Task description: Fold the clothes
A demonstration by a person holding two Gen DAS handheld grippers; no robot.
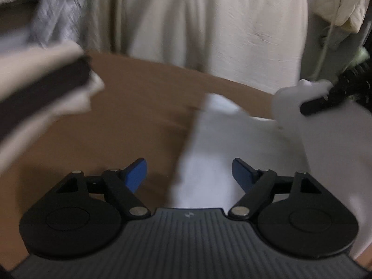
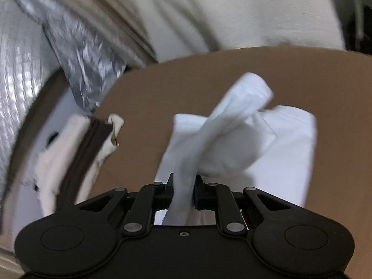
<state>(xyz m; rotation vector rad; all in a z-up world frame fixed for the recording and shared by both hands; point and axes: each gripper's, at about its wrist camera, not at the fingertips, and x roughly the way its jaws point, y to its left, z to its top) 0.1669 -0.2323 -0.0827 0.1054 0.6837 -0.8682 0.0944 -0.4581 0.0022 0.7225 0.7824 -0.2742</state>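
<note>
Right wrist view: right gripper (image 2: pixel 183 191) pinches a soft white garment (image 2: pixel 244 144), bunched, lying mid-table on smooth brown table (image 2: pixel 162 88). Left gripper (image 1: pixel 189 174) spread, blue pads (image 1: pixel 137 174) over same cloth.

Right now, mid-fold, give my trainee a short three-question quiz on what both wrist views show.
1. True or false: the left gripper is clamped on the white garment.
2. Which gripper holds cloth? A) left B) right C) neither
3. Fill in: the garment lies on a ____ cardboard surface.

Key:
1. False; its jaws stand wide apart, with cloth only passing between them.
2. B; the right gripper pinches a strip of the white garment.
3. Brown.
</note>
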